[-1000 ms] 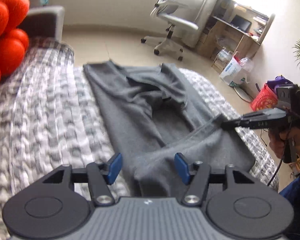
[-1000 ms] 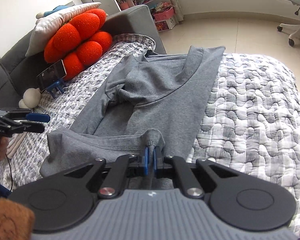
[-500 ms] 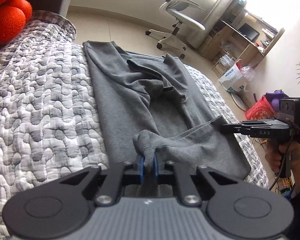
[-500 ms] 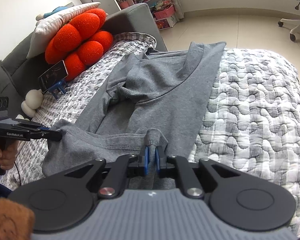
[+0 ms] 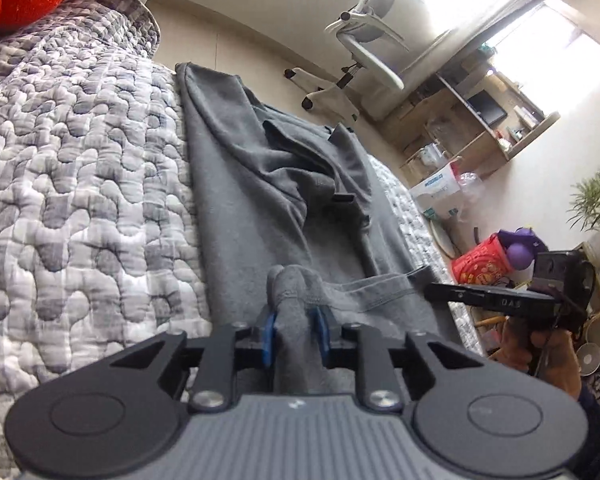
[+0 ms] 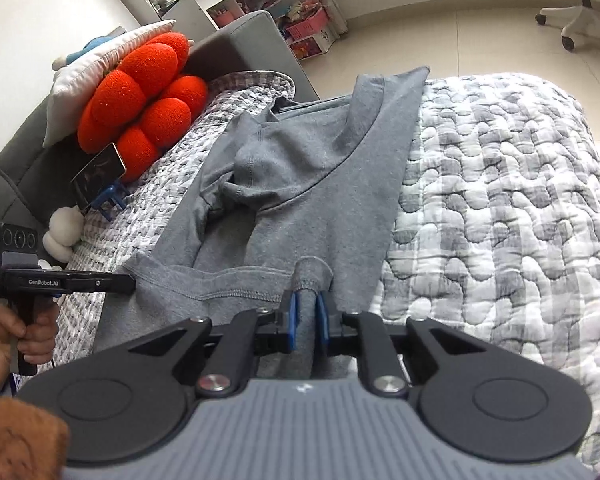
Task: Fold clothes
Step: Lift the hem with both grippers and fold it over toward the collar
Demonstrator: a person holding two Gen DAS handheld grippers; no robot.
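We see the gray shirt (image 6: 320, 184) lying flat on the bed (image 6: 500, 208). Our left tongs (image 5: 294, 334) and right tongs (image 6: 305, 318) each have a bunch of its near hem between the blue pads, and both are opening.

Grey shirt (image 6: 324, 184) — soft matt knit cloth; quilt (image 6: 500, 208) — puckered, stitched, matt fabric.
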